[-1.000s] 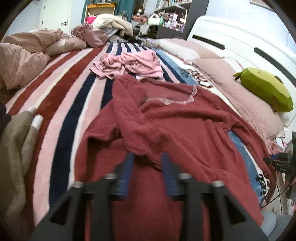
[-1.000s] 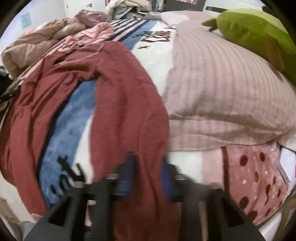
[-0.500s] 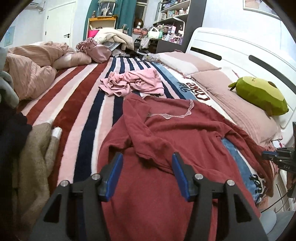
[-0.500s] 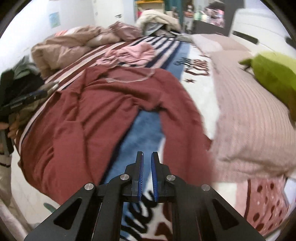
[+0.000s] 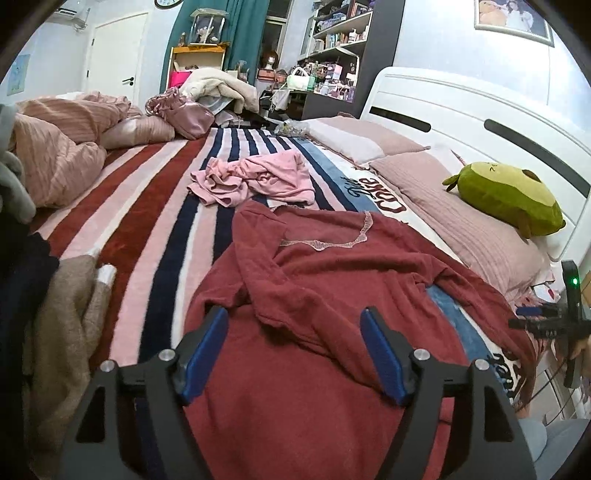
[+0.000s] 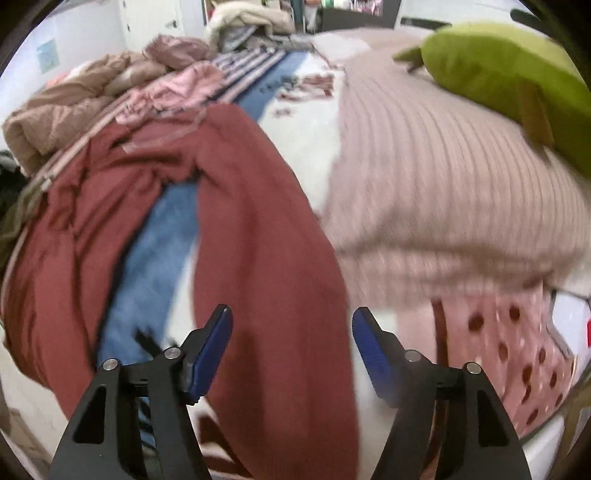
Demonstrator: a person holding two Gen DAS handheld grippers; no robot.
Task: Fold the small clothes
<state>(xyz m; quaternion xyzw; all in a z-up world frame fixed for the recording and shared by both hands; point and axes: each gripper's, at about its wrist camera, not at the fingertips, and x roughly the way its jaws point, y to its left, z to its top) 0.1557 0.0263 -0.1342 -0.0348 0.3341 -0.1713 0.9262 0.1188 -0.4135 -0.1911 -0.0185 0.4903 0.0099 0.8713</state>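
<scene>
A green avocado plush (image 5: pixel 508 197) sits on the pale pink ribbed pillows (image 5: pixel 465 218) against the white headboard (image 5: pixel 480 125). Striped blanket (image 5: pixel 147 206) covers the bed, a rumpled pink duvet (image 5: pixel 55 147) bunched far left. Cluttered dark shelves (image 5: pixel 332 48) and a teal curtain (image 5: pixel 240 33) stand behind.

White headboard (image 5: pixel 461 122), dark cluttered shelves (image 5: pixel 332 62), teal curtain (image 5: pixel 236 33), white door (image 5: pixel 118 59), pale blue walls.

On the striped blanket (image 5: pixel 155 206): one red garment (image 5: pixel 332 295), one pink garment (image 5: pixel 255 181); beside it, two pillows (image 5: pixel 461 206), one green plush (image 5: pixel 506 195).
</scene>
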